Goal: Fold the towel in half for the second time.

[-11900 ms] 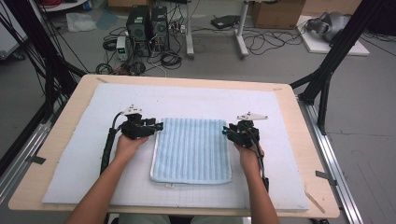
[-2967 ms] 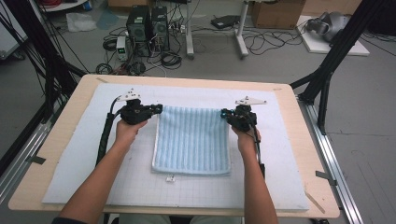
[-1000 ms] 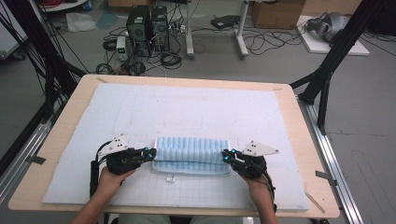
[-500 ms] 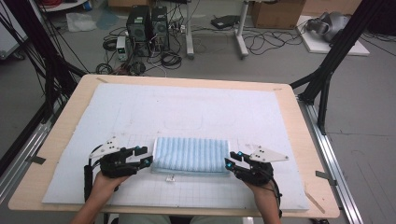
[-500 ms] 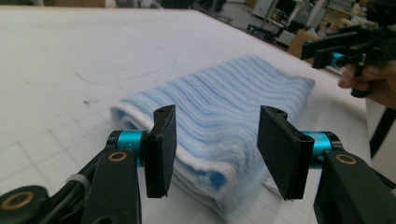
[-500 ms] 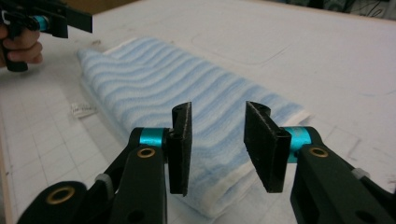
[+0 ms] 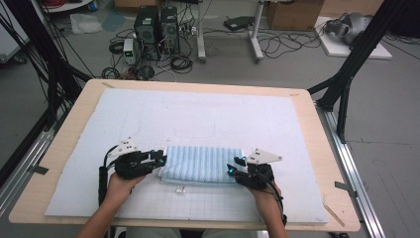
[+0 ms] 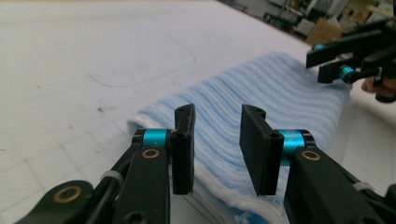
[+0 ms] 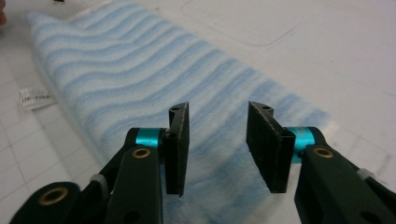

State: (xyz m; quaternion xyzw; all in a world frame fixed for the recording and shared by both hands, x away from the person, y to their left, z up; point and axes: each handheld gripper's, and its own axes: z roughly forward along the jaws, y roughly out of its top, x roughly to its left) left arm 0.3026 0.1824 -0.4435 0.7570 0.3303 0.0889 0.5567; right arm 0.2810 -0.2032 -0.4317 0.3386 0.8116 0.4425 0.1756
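Observation:
A blue-and-white striped towel (image 7: 203, 163) lies folded in half on the white mat, a wide band near the front. My left gripper (image 7: 159, 157) sits at its left end, jaws open with nothing between them; in the left gripper view the towel (image 8: 261, 102) lies just beyond the open gripper (image 8: 217, 140). My right gripper (image 7: 234, 166) sits at the right end, also open; in the right gripper view the towel (image 9: 140, 84) stretches away under the gripper (image 9: 219, 140). A small white label (image 7: 181, 188) pokes out at the front edge.
The white gridded mat (image 7: 198, 119) covers a wooden table (image 7: 322, 148). Beyond the table's far edge are computer towers (image 7: 156, 22), cables and boxes on the floor. The other gripper (image 8: 355, 56) shows at the far end in the left gripper view.
The far edge of the towel was carried toward the front and laid on the near edge, folding it in half. Both grippers have since let go and now stand open at its ends.

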